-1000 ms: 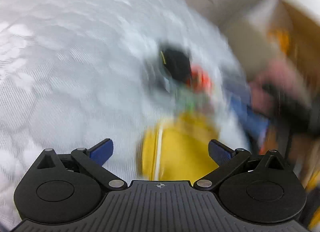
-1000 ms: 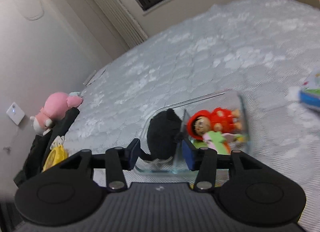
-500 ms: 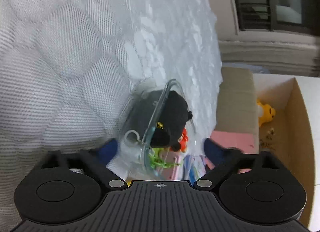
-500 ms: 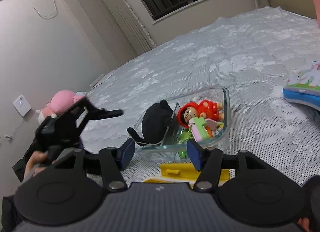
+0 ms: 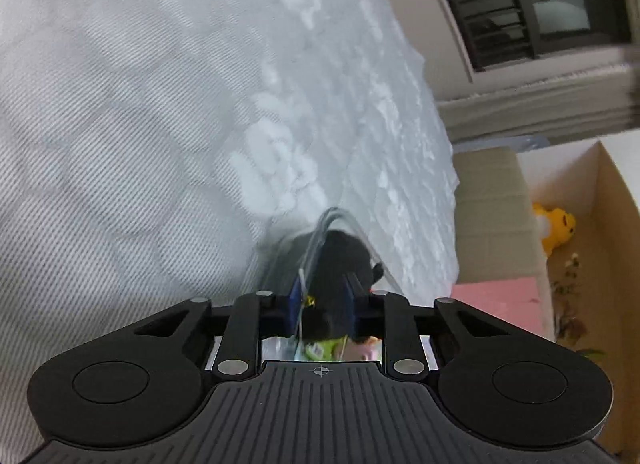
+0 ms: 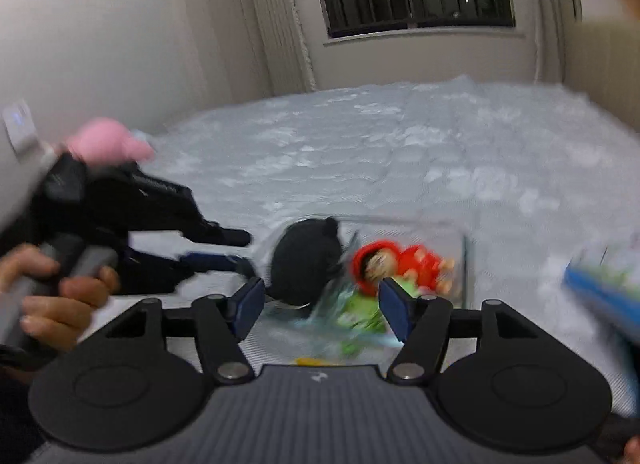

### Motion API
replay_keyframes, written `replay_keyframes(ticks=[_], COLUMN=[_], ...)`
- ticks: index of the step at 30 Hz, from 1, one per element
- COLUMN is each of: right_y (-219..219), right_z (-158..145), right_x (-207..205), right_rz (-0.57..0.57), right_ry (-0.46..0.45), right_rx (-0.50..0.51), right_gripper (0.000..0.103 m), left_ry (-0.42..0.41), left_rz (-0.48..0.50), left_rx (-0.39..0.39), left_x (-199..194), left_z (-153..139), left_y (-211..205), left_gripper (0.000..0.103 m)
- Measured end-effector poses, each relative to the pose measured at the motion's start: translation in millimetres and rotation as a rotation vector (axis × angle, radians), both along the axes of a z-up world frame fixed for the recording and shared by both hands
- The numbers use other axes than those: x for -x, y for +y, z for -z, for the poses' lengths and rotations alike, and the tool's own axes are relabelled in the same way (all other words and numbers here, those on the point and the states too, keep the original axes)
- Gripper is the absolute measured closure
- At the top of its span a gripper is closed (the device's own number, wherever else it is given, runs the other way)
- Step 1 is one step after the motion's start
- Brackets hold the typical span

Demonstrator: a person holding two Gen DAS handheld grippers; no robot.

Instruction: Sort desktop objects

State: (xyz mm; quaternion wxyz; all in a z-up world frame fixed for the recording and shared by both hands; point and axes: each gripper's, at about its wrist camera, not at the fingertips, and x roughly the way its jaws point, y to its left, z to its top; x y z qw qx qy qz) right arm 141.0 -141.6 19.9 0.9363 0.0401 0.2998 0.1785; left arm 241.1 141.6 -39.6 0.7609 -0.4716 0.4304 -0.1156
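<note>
A clear glass container (image 6: 460, 264) sits on the white quilted bed. A black plush toy (image 6: 306, 264) leans over its left end, with a red-hooded doll (image 6: 400, 264) and green pieces (image 6: 360, 316) inside. In the left wrist view my left gripper (image 5: 322, 296) is shut on the black plush toy (image 5: 340, 260) at the container's rim (image 5: 328, 219). In the right wrist view the left gripper (image 6: 224, 248) reaches in from the left to the plush. My right gripper (image 6: 320, 304) is open and empty, just in front of the container.
A pink plush (image 6: 108, 141) lies at the bed's left edge by the wall. A blue-edged book (image 6: 600, 288) lies to the right. Beside the bed stands an open cardboard box (image 5: 600, 223) holding a yellow toy (image 5: 556, 225), with a pink slab (image 5: 500, 300) in front.
My left gripper has swung in and closed on the black plush at the container's end. My right gripper has let go of the plush, opened and drawn back a little.
</note>
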Motion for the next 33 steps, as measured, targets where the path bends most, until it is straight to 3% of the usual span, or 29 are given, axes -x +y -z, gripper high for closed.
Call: replay_keyframes(ticks=[3,8,14,17,18,21,25,28,33], right_y=[6.3,0.1,-17.9,-26.5,-29.8,-38.5,-42.5,-42.7,-32.8], right_z=[-2.4,-1.7,-1.0,1.3,2.4,6.4,11.1,14.1,18.3], right_x=[-5.1,-9.0,-13.7,-12.3,-11.8,-11.8,-12.8,-11.4,3.4], right_rz=[0.009,0.037,0.090,0.106,0.113,0.116,0.124,0.126,0.101], right_ry=[-0.018,-0.029,-0.018,-0.013,-0.009,0.010,0.027,0.037,0.057], right_rx=[0.075,0.122,0.114,0.108,0.102,0.085,0.101,0.103,0.130], right_gripper=[0.036,0.032,0.029,0.023,0.023,0.023,0.023,0.023,0.023], left_ry=[-0.044,-0.138,-0.040,-0.065,-0.095,-0.183,-0.241,-0.247,-0.238], left_rz=[0.039,0.103,0.230,0.228,0.212,0.171,0.144,0.192,0.239], left_rx=[-0.011,-0.073,-0.061,-0.072,-0.094,-0.200,-0.493,-0.649,-0.789], left_x=[0.0,7.8,-3.5,2.1,7.2,27.3,75.0,107.9,141.3], left_z=[-11.9,-36.9,-23.7,-25.6,-32.3,-54.7,-81.9,-81.4,-65.2], left_y=[-7.3,-25.9,-54.4,-55.0,-53.0,-51.3,-67.9,-87.5,-112.4], left_gripper=[0.091,0.091,0.090,0.085,0.075,0.043,0.022,0.013,0.010])
